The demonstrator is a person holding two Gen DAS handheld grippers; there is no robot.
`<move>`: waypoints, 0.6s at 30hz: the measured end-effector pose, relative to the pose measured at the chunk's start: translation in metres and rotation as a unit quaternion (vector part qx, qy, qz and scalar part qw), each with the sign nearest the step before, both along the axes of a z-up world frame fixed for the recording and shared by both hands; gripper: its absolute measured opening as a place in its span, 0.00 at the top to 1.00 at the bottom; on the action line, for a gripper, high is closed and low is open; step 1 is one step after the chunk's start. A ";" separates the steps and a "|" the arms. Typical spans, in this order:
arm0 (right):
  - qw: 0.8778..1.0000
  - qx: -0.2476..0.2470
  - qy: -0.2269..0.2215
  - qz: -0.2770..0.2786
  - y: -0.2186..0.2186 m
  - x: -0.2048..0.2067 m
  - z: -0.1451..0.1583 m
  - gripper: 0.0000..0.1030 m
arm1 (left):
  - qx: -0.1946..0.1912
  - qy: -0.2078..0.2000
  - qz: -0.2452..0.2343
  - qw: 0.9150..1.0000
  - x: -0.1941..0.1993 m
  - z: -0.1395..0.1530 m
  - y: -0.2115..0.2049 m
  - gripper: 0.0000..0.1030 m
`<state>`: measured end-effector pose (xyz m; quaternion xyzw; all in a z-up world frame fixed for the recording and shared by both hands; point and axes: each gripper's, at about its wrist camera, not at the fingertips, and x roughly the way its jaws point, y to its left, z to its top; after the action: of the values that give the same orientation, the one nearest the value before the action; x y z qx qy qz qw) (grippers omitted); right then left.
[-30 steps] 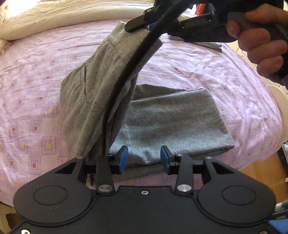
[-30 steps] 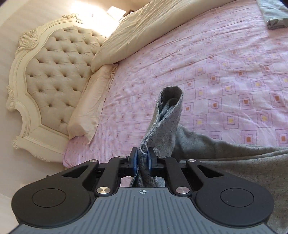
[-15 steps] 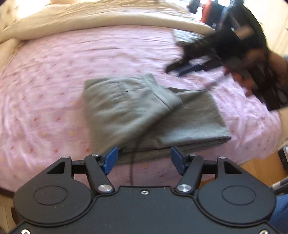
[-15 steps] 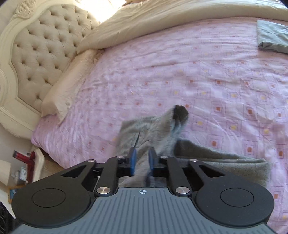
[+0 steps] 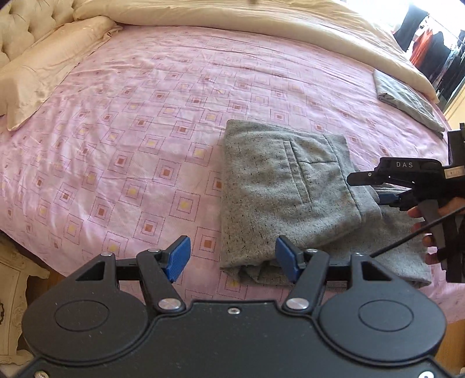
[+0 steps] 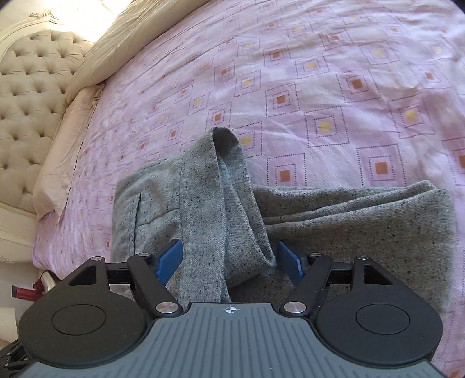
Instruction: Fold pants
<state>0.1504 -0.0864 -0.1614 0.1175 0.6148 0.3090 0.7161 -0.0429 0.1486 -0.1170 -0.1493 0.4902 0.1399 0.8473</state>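
Grey speckled pants [image 5: 279, 189] lie folded on the pink patterned sheet [image 5: 130, 130], pocket side up, near the bed's front edge. My left gripper [image 5: 232, 258] stands open just above the pants' near left corner, nothing pressed between its blue pads. My right gripper [image 5: 366, 189], held by a hand [image 5: 421, 212], hovers at the pants' right side. In the right wrist view the right gripper [image 6: 229, 260] has its jaws opening wide. A raised fold of the pants [image 6: 226, 189] stands loose between them, and the pads do not press on it.
Cream pillows [image 5: 43, 67] and a cream duvet [image 5: 261, 17] lie at the head of the bed, by the tufted headboard [image 6: 26, 101]. A folded grey cloth [image 5: 407, 99] rests at the far right. Wooden floor [image 5: 453, 343] shows past the bed's near edge.
The right gripper came down and let go of the lifted pants half, which now lies over the rest. The left gripper opened wider and shifted left.
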 end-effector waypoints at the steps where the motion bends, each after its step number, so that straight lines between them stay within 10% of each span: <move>1: 1.000 0.002 -0.011 0.011 0.004 -0.002 0.000 0.29 | -0.007 -0.001 0.004 1.000 0.002 -0.002 0.001 0.36; 3: 0.999 0.005 -0.032 0.037 0.013 -0.006 0.003 0.30 | -0.021 -0.002 0.010 1.000 0.003 -0.004 0.001 0.36; 6: 0.996 0.001 -0.025 0.086 0.027 -0.011 0.010 0.80 | -0.032 0.000 0.001 0.999 0.004 -0.007 -0.006 0.36; 18: 0.988 0.149 -0.016 0.021 0.011 0.004 0.107 0.92 | -0.062 -0.052 -0.133 0.988 0.012 -0.001 -0.072 0.36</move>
<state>0.1543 -0.0750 -0.0539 0.2047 0.5526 0.4140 0.6938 -0.0314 0.0765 -0.1178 -0.1417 0.4686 -0.0125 0.8719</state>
